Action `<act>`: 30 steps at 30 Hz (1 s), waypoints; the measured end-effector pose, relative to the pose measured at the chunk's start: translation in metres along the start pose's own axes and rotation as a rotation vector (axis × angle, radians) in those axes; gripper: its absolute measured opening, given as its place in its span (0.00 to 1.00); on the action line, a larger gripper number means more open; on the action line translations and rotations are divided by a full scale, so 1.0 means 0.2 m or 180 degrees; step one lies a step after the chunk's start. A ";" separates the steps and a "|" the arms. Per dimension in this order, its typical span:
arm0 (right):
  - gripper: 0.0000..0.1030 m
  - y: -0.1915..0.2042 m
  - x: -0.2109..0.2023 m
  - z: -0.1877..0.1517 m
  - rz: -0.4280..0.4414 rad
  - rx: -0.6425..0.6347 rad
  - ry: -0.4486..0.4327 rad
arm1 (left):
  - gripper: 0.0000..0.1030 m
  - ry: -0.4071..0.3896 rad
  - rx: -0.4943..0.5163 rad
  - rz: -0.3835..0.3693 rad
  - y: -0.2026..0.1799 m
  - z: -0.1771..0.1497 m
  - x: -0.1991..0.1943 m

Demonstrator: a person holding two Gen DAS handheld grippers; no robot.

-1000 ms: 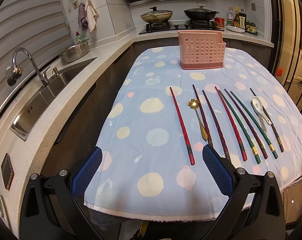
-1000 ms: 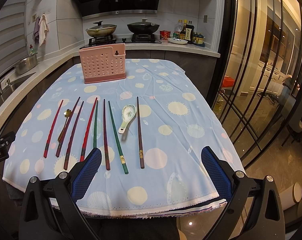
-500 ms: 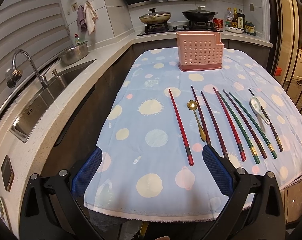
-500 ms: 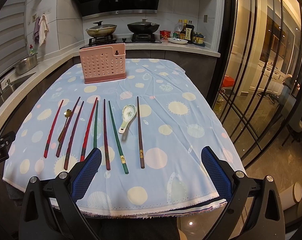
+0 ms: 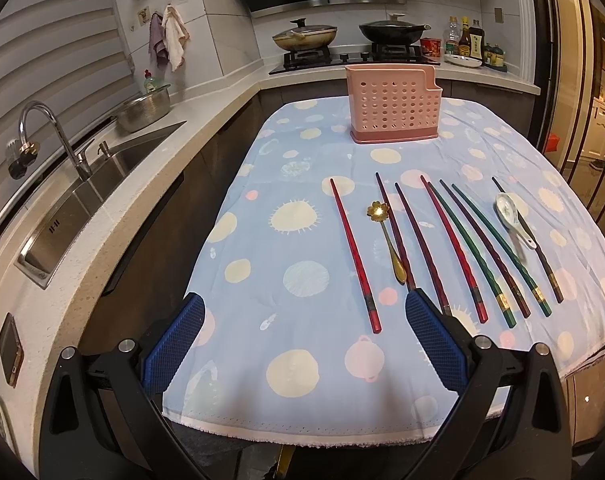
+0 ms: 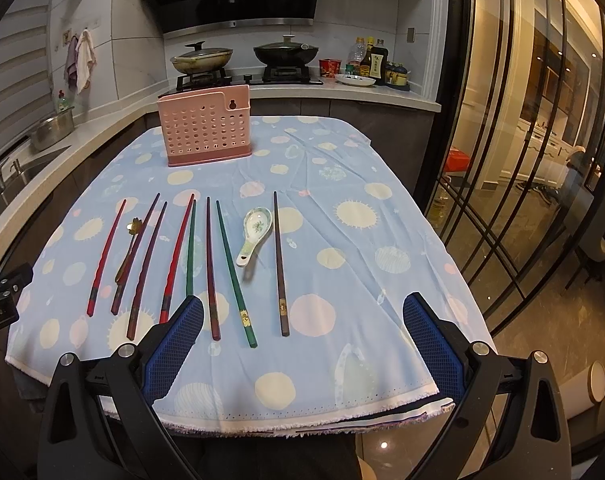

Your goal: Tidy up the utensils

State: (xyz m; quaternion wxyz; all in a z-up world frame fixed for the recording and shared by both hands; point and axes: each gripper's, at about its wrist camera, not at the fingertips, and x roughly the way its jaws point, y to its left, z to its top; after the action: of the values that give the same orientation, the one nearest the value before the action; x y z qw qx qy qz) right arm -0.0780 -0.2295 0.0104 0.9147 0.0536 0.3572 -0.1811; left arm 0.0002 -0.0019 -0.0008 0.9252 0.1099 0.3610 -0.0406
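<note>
Kitchen island under a blue spotted tablecloth [image 5: 262, 320], with a pink perforated utensil holder [image 5: 392, 110] upright at the far end and chopsticks [image 5: 454, 248], a gold spoon [image 5: 386, 240] and a white ceramic spoon [image 5: 512, 220] laid in a row nearer. Both left gripper [image 5: 302, 344] and right gripper [image 6: 302, 344] hovering at the near edge, fingers spread wide and empty. Probably best to begin with an outer stick: descend square, pinch near its thick end, lift level, then drop upright into the holder.

Your left gripper [image 5: 304, 344] tips upward and swings slightly right; the pink utensil holder [image 5: 393, 105] sits lower in view.
</note>
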 end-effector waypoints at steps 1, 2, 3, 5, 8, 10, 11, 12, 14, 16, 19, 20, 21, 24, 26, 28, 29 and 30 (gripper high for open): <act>0.93 0.00 0.00 0.00 0.0000 -0.0005 0.0003 | 0.93 0.0011 -0.0003 -0.0006 0.00 0.00 0.01; 0.93 0.00 0.00 0.00 0.0003 -0.0008 0.0007 | 0.93 0.0023 -0.0005 -0.0010 -0.01 0.00 0.02; 0.93 0.00 0.01 0.00 0.0004 -0.0012 0.0013 | 0.93 0.0027 -0.0003 -0.0024 -0.01 0.00 0.02; 0.93 0.00 0.02 0.00 0.0017 -0.0004 0.0026 | 0.93 0.0044 -0.0024 -0.0071 -0.02 -0.01 0.04; 0.93 0.00 0.05 0.00 0.0030 0.0005 0.0039 | 0.93 0.0046 -0.0078 -0.0188 -0.03 -0.01 0.07; 0.93 -0.01 0.08 -0.01 0.0025 0.0011 0.0065 | 0.93 0.0052 -0.0108 -0.0235 -0.03 -0.02 0.10; 0.93 -0.01 0.10 -0.01 0.0027 0.0022 0.0077 | 0.93 0.0076 -0.0114 -0.0239 -0.04 -0.02 0.12; 0.93 -0.01 0.12 -0.01 0.0026 0.0037 0.0088 | 0.93 0.0103 -0.0114 -0.0235 -0.04 -0.02 0.14; 0.93 -0.03 0.15 -0.01 0.0020 0.0077 0.0116 | 0.93 0.0154 -0.0092 -0.0196 -0.05 -0.01 0.18; 0.93 -0.04 0.19 -0.01 0.0009 0.0116 0.0145 | 0.93 0.0225 -0.0052 -0.0176 -0.06 -0.01 0.23; 0.93 -0.06 0.26 0.01 -0.0019 0.0149 0.0170 | 0.93 0.0340 -0.0037 -0.0207 -0.07 -0.01 0.30; 0.93 -0.06 0.27 0.01 -0.0032 0.0152 0.0173 | 0.93 0.0372 -0.0054 -0.0239 -0.07 -0.01 0.33; 0.93 -0.06 0.30 0.01 -0.0038 0.0154 0.0184 | 0.93 0.0385 -0.0062 -0.0267 -0.08 -0.01 0.35; 0.93 -0.05 0.36 0.02 -0.0016 0.0156 0.0232 | 0.93 0.0408 -0.0058 -0.0244 -0.09 -0.01 0.40; 0.93 -0.03 0.40 0.02 -0.0014 0.0137 0.0255 | 0.93 0.0449 -0.0103 -0.0341 -0.08 -0.02 0.44; 0.93 -0.02 0.43 0.02 -0.0010 0.0118 0.0282 | 0.93 0.0484 -0.0181 -0.0441 -0.08 -0.02 0.47; 0.93 -0.01 0.44 0.02 -0.0004 0.0111 0.0293 | 0.93 0.0497 -0.0212 -0.0453 -0.08 -0.03 0.49; 0.93 -0.01 0.46 0.01 -0.0001 0.0107 0.0302 | 0.93 0.0528 -0.0229 -0.0442 -0.08 -0.03 0.50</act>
State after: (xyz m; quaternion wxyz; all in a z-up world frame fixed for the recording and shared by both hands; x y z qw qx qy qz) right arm -0.0144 -0.2587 -0.0492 0.8957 0.0775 0.3971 -0.1846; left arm 0.0675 -0.0147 -0.0765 0.8904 0.0543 0.4443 -0.0824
